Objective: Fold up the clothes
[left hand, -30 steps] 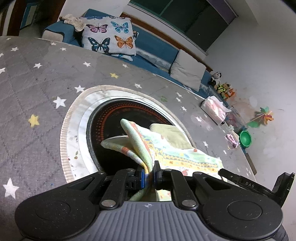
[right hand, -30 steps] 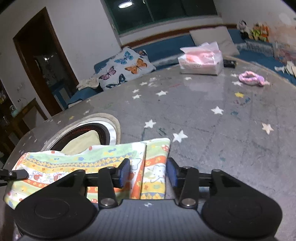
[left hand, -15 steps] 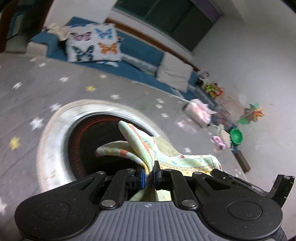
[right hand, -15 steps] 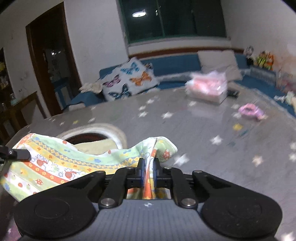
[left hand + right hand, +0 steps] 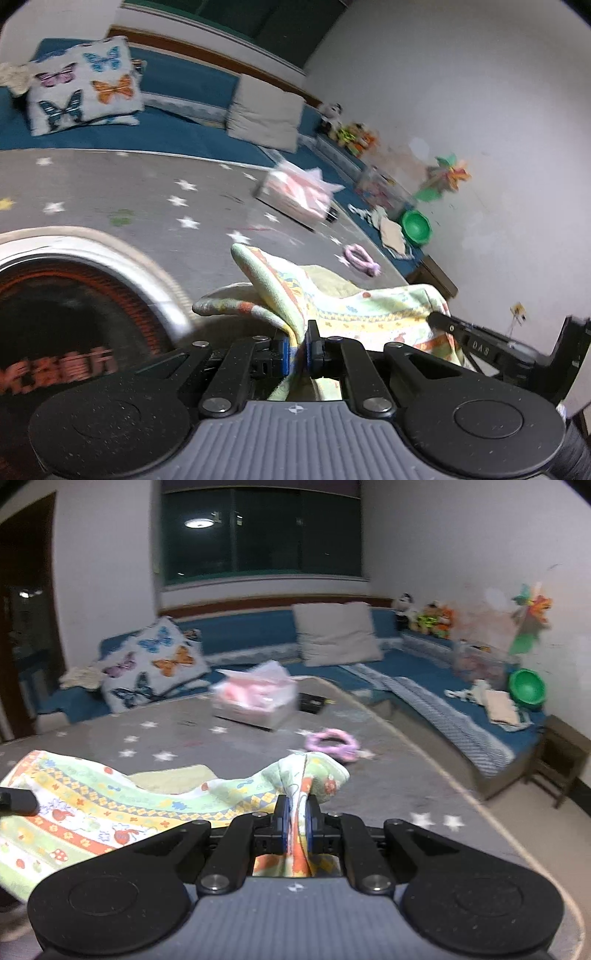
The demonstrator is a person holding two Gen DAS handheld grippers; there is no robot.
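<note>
Cloth (image 5: 92, 812) newly lifted, pinched by both tools (image 5: 296, 345) (image 5: 295, 821); heater ring (image 5: 74, 295) left-view only.

Two pillows (image 5: 153, 664) (image 5: 338, 633), one tissue box (image 5: 255, 701), one green bowl (image 5: 527, 691), one pink ring (image 5: 331, 743).

Ahead of the right gripper (image 5: 295, 825), open starred tabletop (image 5: 399, 775) at 1 o'clock; pink ring (image 5: 331, 743) and tissue box (image 5: 255, 701) at 12.

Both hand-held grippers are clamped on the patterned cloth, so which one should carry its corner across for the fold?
Probably the right hand-held gripper: bare starry table lies ahead of it, while the left hand-held gripper sits by the round black inset. Both pinch the patterned cloth.
</note>
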